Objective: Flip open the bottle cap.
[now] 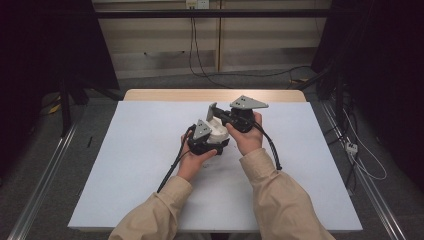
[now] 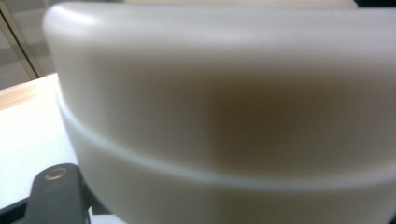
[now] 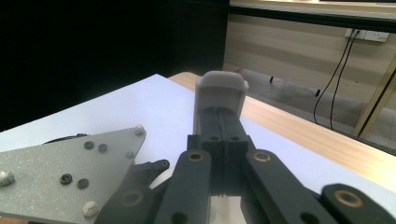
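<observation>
Holding one gripper in each hand near the middle of the high view, the person keeps the left gripper low and the right gripper just above and to its right, with one white rounded object between them over the white table sheet. In the left gripper view this white object is blurred and very close, its long axis going across the frame with one groove around it, and I cannot tell how the left jaws stand. In the right gripper view the two black jaws are pressed together on one small grey cap-like piece standing upright at the centre, and the other gripper's grey plate lies at the lower left.
</observation>
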`<state>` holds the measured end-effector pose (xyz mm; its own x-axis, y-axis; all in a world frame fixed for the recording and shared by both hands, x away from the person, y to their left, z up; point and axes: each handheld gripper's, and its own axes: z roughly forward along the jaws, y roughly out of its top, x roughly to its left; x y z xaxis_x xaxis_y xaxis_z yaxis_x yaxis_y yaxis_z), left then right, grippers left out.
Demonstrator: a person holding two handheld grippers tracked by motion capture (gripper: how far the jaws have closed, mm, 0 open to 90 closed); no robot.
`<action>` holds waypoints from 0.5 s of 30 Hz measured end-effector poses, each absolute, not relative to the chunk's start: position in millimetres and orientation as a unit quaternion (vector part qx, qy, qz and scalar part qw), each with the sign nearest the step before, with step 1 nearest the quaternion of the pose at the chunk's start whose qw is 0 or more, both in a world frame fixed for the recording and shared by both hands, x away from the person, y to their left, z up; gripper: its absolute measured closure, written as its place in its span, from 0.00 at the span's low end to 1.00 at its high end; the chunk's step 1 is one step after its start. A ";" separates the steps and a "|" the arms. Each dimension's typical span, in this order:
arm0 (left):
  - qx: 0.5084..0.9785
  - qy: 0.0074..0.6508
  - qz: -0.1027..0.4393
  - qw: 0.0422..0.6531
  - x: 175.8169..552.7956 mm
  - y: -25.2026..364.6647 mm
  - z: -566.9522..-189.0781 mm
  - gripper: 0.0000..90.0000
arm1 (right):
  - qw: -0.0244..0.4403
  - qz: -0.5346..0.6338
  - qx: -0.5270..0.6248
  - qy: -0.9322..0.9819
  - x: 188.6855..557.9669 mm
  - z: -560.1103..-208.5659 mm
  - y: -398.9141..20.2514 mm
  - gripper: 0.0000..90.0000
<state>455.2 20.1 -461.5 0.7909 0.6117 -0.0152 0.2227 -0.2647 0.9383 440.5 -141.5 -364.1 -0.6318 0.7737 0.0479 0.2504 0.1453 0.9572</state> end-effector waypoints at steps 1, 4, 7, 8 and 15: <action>0.775 0.269 0.179 0.543 455.2 20.1 -461.5 0.21 | 0.239 0.548 0.356 0.718 440.9 -364.1 -141.3 1.00; 0.775 0.270 0.178 0.543 455.3 20.2 -461.5 0.21 | 0.241 0.546 0.356 0.719 442.0 -363.5 -140.0 1.00; 0.775 0.270 0.178 0.544 455.4 20.2 -461.5 0.21 | 0.241 0.545 0.355 0.721 443.3 -363.0 -139.1 1.00; 0.774 0.270 0.178 0.544 455.4 20.2 -461.5 0.21 | 0.241 0.545 0.355 0.720 443.7 -363.1 -138.8 1.00; 0.775 0.270 0.179 0.543 455.3 20.0 -461.5 0.21 | 0.242 0.545 0.356 0.720 445.3 -362.9 -137.3 1.00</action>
